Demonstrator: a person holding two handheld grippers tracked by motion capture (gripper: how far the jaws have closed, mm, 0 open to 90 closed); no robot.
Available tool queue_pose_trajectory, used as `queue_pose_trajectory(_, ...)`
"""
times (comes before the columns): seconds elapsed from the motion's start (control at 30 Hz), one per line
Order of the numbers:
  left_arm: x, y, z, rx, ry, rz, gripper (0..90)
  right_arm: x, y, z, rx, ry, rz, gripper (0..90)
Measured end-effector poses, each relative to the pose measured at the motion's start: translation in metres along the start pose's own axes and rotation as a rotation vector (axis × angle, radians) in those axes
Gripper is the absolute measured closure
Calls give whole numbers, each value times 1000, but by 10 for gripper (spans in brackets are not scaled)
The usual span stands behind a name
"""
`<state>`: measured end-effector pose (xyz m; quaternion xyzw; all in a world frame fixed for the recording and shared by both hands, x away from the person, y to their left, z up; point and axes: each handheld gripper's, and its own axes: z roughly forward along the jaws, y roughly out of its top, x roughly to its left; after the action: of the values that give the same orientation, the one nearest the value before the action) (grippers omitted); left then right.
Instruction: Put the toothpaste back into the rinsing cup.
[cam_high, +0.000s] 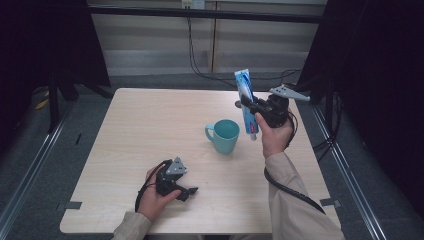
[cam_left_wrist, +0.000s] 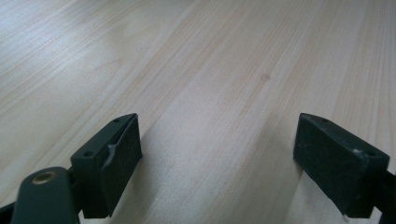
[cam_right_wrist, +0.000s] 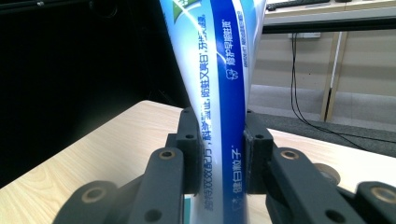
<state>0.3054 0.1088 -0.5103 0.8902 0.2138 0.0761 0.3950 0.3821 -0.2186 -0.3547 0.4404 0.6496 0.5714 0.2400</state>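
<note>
The toothpaste tube (cam_right_wrist: 219, 93) carries Chinese print along a blue stripe on white. The right gripper (cam_high: 251, 106) clamps it near upright above the table (cam_high: 150, 130), at two o'clock from the teal mug (cam_high: 223, 135), wrist raised. The left gripper (cam_high: 186, 191) rests low at seven o'clock from the mug, its jaws spread wide apart

At the centre of the high view, a pale wood-grain table top (cam_high: 150, 125) with a smooth, faintly sheened finish is seen. A glossy blue-and-white plastic tube (cam_right_wrist: 219, 70) is shown upper middle in the right gripper view, between matt black plastic jaws. A smooth teal mug (cam_high: 224, 135) appears glazed.
</note>
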Motion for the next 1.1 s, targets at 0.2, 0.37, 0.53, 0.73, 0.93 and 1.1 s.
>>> queue_pose_trajectory(0.2,0,0,0,0,-2,0,148,2,0,5,2,-1,-3,735)
queue_pose_trajectory(0.37,0,0,0,0,-1,0,148,3,1,9,-2,3,-5,734)
queue_pose_trajectory(0.53,0,0,0,-1,-2,0,148,3,2,12,-4,7,-5,733)
queue_pose_trajectory(0.73,0,0,0,-1,-1,0,148,5,2,18,-10,15,-4,733)
queue_pose_trajectory(0.93,0,0,0,0,-2,-1,148,8,3,23,-11,22,-9,733)
queue_pose_trajectory(1.1,0,0,0,1,0,0,148,9,4,26,-10,27,-11,733)
